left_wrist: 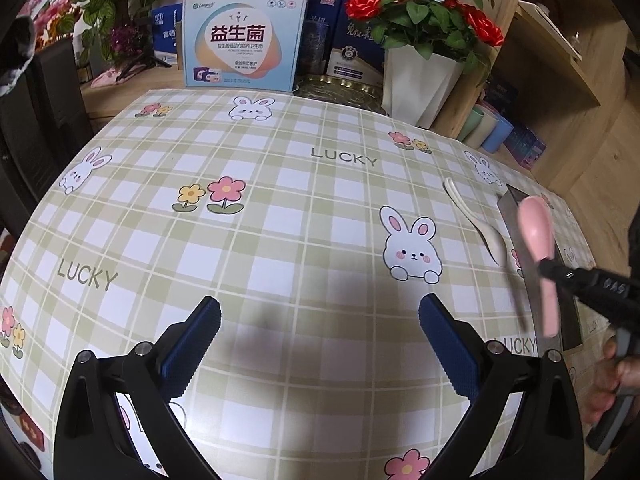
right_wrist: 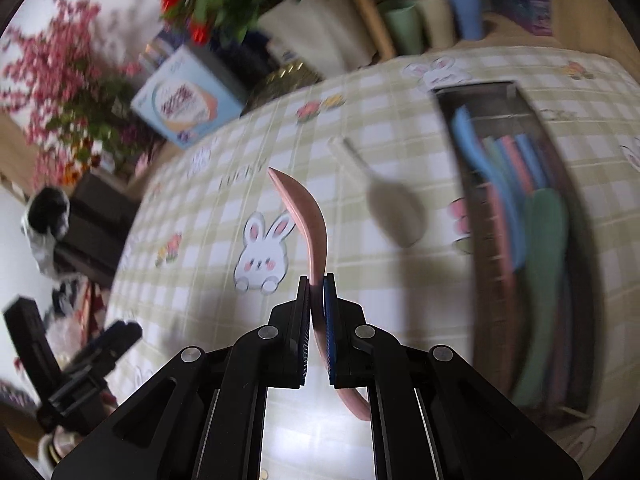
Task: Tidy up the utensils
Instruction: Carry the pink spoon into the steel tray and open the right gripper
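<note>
Pink spoon (right_wrist: 310, 232) is clamped mid-handle in the right gripper (right_wrist: 318, 320), held clear above the counter (left_wrist: 280, 208), bowl end away from the jaws, long axis roughly along the fingers; probably headed for the metal tray (right_wrist: 576, 208) with the other utensils. White spoon (left_wrist: 478, 222) lies beside the tray. Left gripper (left_wrist: 320, 344) hangs spread wide, holding nothing.
</note>
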Available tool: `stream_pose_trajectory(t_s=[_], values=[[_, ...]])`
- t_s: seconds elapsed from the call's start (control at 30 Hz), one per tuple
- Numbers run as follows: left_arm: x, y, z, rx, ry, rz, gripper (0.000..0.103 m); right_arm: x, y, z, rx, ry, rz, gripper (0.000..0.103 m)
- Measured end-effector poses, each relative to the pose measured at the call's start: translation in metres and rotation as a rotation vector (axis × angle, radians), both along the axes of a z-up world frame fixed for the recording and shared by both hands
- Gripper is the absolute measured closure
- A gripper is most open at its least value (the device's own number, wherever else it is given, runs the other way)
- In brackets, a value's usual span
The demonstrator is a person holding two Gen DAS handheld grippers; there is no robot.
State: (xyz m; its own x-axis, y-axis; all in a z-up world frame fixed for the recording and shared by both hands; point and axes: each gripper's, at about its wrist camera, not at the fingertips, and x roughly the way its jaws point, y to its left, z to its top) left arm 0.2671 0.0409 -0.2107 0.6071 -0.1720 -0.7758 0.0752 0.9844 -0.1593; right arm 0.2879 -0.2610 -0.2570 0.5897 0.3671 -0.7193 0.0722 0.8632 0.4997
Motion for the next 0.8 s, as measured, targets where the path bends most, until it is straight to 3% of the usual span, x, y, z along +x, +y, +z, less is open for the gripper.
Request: stream_pose_trajectory(t_s=[0.13, 0.3, 0.8], values=[[0.001, -0.012, 0.002, 0.014, -0.003, -0.015, 0.006, -0.009, -0.039, 0.005, 0.007, -0.012, -0.122, 0.097], [0.0, -0.022, 0.002, 0.018, 0.002, -0.034, 0.006, -0.022, -0.084, -0.006, -0.017, 0.049, -0.285, 0.097], [-0.004, -0.023, 0.007, 0.014, -0.006, -0.031, 0.006, -0.024, -0.091, -0.038, -0.002, 0.179, -0.375, 0.096]])
